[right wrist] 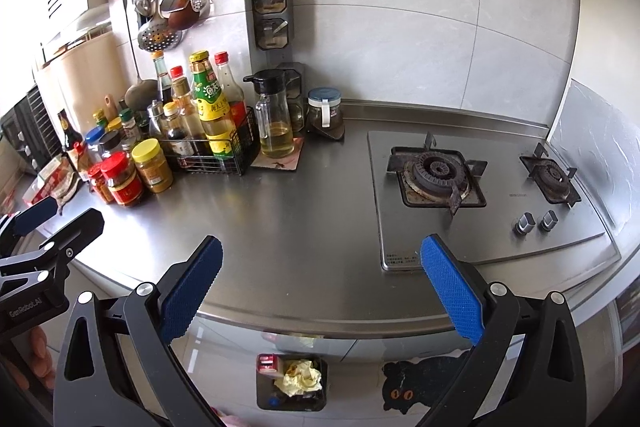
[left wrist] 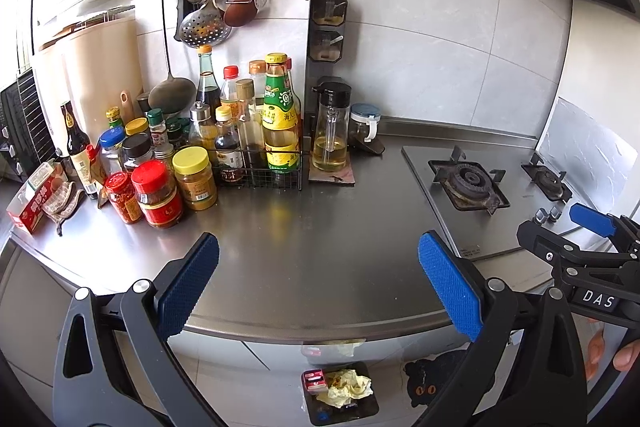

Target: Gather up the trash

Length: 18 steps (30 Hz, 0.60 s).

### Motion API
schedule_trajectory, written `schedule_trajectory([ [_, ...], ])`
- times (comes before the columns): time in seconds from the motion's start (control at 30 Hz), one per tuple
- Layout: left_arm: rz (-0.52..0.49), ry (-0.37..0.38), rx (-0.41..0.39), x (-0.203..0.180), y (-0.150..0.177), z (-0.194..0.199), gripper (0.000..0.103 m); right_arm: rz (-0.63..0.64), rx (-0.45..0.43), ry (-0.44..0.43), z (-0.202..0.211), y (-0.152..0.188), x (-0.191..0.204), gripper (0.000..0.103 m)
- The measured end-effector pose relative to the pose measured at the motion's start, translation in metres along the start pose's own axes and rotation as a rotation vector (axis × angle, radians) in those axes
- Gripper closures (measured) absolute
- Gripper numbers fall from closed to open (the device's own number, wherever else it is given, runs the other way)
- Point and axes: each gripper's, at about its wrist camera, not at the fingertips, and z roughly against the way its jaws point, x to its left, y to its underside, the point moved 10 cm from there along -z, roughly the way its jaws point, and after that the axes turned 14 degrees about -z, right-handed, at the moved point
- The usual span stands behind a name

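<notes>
Both grippers nearest: left gripper [left wrist: 318,283] spread wide, nothing between its blue pads; right gripper [right wrist: 320,285] likewise released and empty. Both hover over near edge of stainless table [left wrist: 304,227], side by side, right gripper's fingers [left wrist: 592,221] visible at right edge of left view.

Trash sits below on the floor: small dark trash bin [right wrist: 266,397] against the cabinet front, just beyond table's near edge. Inside it a crumpled yellowish paper wad [right wrist: 303,381], a red-white packet [right wrist: 269,364], something blue at the bottom, too small to tell. Black cat floor mat [right wrist: 404,385] right of the bin.

Bare middle of the table shows no obvious loose trash. Far left: crowd of condiment jars and bottles [left wrist: 192,151], a wire rack [left wrist: 256,167], oil dispenser [left wrist: 331,131] on a coaster. Red carton [left wrist: 34,201] and a cloth at far left could be trash, cannot tell. Gas stove [right wrist: 480,195] right.

Risks, as judgement:
- Reaching far left for the carton: a wide-spread finger may clip red-lid jars [left wrist: 156,199], topple them.
- Dropping toward the bin: table edge blocks a straight descent; fingers could strike it.
- Paper wad is light, piled high; a loose pinch may flick it out.
- Grippers close together, could collide.
</notes>
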Motion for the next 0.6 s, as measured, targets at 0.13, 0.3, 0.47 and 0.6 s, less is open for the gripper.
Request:
schedule_trajectory([
  [0.13,0.005,-0.004,0.003,0.0037,-0.0025,-0.0025,0.008,0.003,0.003,0.005,-0.0019,-0.0029,0.0010,0.003],
  [0.3,0.009,-0.003,0.008,0.0057,-0.0033,-0.0042,0.008,0.008,-0.002,0.010,-0.0007,-0.0058,0.0025,0.003],
  [0.47,0.009,-0.004,0.010,0.0062,-0.0032,-0.0046,0.008,0.009,0.003,0.018,-0.0018,-0.0068,0.0019,0.003],
  [0.6,0.008,-0.004,0.015,0.0082,-0.0017,-0.0062,0.008,0.014,0.000,0.023,-0.0012,-0.0076,0.0020,0.003],
])
